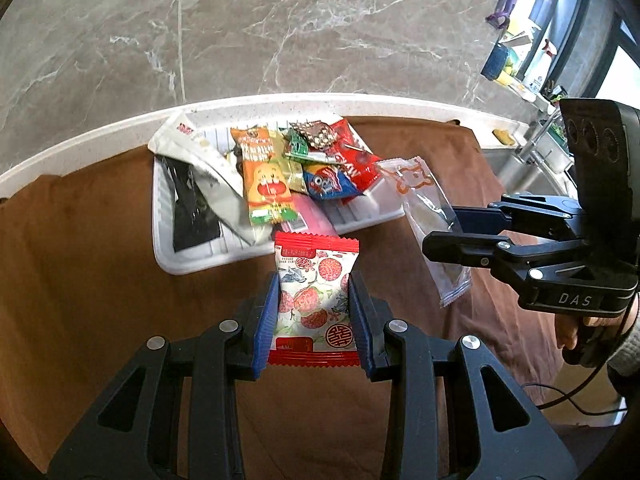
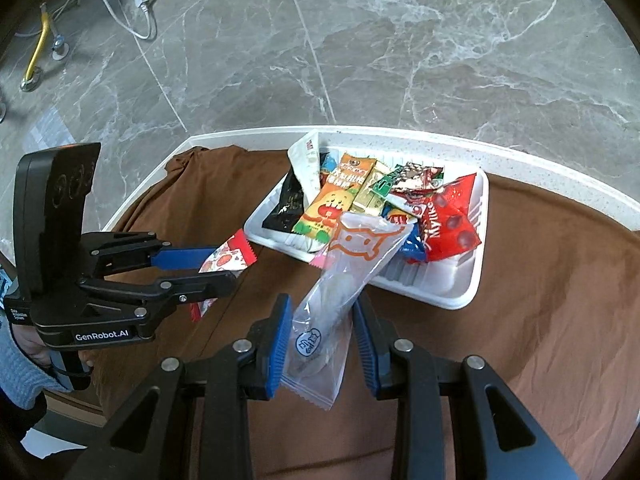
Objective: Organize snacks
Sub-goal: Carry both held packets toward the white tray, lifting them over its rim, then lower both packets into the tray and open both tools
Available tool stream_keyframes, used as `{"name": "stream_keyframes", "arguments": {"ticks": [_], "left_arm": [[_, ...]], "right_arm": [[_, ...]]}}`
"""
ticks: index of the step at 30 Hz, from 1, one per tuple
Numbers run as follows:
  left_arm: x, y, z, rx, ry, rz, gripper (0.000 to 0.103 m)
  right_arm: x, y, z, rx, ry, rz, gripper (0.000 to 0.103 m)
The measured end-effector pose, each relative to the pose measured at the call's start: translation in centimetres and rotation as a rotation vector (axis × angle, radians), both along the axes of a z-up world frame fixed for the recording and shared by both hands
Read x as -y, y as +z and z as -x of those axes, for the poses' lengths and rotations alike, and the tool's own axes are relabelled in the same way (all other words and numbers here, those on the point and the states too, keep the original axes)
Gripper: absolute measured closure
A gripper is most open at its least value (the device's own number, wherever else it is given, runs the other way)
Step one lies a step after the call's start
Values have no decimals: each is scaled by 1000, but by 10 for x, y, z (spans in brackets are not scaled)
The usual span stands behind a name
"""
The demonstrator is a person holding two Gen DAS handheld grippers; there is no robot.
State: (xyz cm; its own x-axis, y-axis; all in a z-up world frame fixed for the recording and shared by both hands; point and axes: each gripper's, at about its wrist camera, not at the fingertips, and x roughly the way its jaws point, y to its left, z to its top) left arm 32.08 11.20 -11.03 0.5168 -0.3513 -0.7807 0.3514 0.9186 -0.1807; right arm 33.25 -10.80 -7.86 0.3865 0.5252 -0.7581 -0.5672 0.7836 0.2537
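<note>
Left wrist view shows the left gripper (image 1: 314, 304) pinching a red lychee packet (image 1: 314, 300) above the brown cloth (image 1: 100, 240), just short of the white tray (image 1: 192, 262) of snacks, while the right gripper (image 2: 320, 340) pinches a clear packet (image 2: 340, 280).

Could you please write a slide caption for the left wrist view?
Left gripper holds a red-and-white lychee-print packet near the white snack tray; right gripper holds a clear packet.

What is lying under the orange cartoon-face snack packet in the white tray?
Under the orange cartoon-face snack packet a pink wrapper pokes out, above the white ribbed plastic tray. The rest beneath is covered.
</note>
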Motion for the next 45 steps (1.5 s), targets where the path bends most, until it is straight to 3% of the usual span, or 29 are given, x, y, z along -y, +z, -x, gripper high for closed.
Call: {"name": "stream_keyframes", "arguments": {"ticks": [19, 45], "left_arm": [[-2, -5, -51, 3, 21, 13, 71], [-6, -31, -176, 4, 95, 41, 70]], "right_arm": [[-15, -6, -53, -10, -13, 2, 69], [-49, -38, -147, -16, -23, 31, 69]]}}
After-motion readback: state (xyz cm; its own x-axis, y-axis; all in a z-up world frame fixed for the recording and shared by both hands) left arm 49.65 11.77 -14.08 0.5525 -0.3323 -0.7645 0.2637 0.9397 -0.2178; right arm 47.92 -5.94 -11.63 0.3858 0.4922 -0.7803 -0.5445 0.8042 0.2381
